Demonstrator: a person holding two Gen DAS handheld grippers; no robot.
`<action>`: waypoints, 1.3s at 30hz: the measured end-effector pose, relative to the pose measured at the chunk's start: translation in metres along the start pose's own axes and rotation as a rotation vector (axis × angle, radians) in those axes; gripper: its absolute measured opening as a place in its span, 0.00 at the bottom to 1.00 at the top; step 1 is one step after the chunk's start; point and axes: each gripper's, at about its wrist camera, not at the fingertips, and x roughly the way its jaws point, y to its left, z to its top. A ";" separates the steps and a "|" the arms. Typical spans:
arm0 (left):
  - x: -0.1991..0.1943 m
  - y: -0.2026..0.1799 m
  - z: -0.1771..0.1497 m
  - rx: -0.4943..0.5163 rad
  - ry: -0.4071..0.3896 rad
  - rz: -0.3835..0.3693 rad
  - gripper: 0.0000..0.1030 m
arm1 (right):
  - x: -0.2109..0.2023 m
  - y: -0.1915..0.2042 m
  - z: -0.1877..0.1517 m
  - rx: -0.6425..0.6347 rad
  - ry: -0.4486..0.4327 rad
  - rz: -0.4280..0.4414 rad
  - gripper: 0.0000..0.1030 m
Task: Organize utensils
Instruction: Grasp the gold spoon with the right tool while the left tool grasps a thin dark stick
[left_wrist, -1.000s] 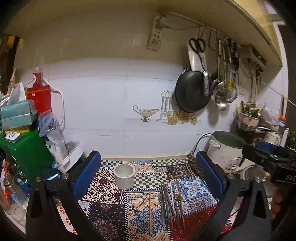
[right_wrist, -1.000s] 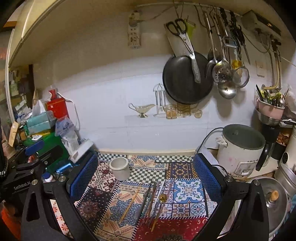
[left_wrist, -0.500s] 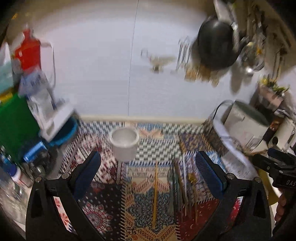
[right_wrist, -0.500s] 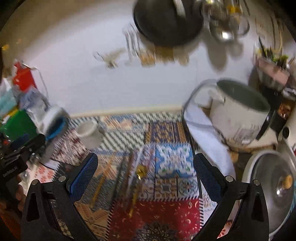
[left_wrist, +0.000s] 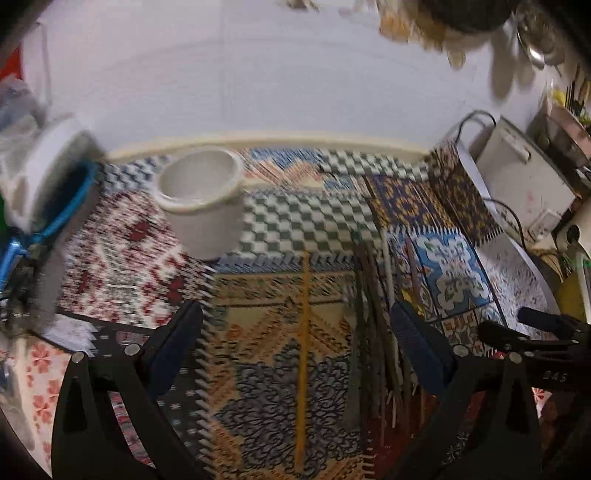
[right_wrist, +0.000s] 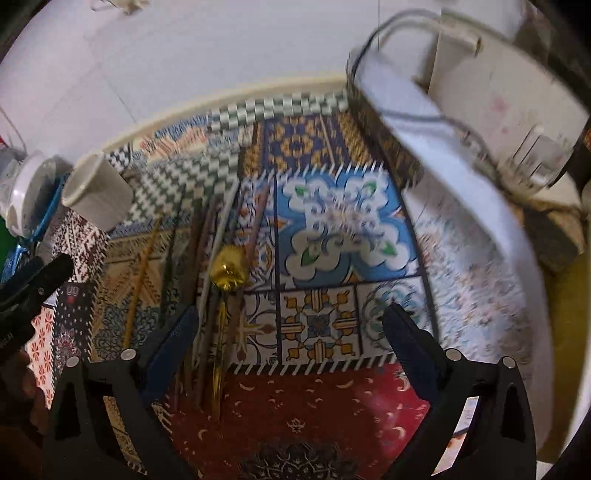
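A white cup stands upright at the back left of the patterned mat. A single yellow chopstick lies lengthwise on the mat, below and between the fingers of my open left gripper. To its right lies a bundle of chopsticks and utensils. In the right wrist view this bundle holds a gold spoon, with the cup at far left. My right gripper hangs above the mat, its jaws closing slightly. They are still wide and press on nothing. The bundle is beside its left finger.
A white rice cooker with its cord stands at the right, on the mat's turned-up edge. A white and blue container and clutter crowd the left edge. A white wall runs behind the mat. Each gripper shows at the other view's edge.
Both grippers have tipped downward and sunk toward the mat. The hanging pans and upper wall have slid out of view. The utensils and cup now look larger and closer.
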 end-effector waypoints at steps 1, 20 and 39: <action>0.009 -0.003 0.001 0.004 0.020 -0.013 0.97 | 0.006 0.000 0.000 0.002 0.014 0.008 0.92; 0.102 -0.038 0.034 0.032 0.219 -0.167 0.42 | 0.050 0.014 0.008 0.019 0.101 0.156 0.59; 0.122 -0.053 0.041 0.020 0.238 -0.202 0.04 | 0.074 0.036 0.025 -0.035 0.086 0.111 0.45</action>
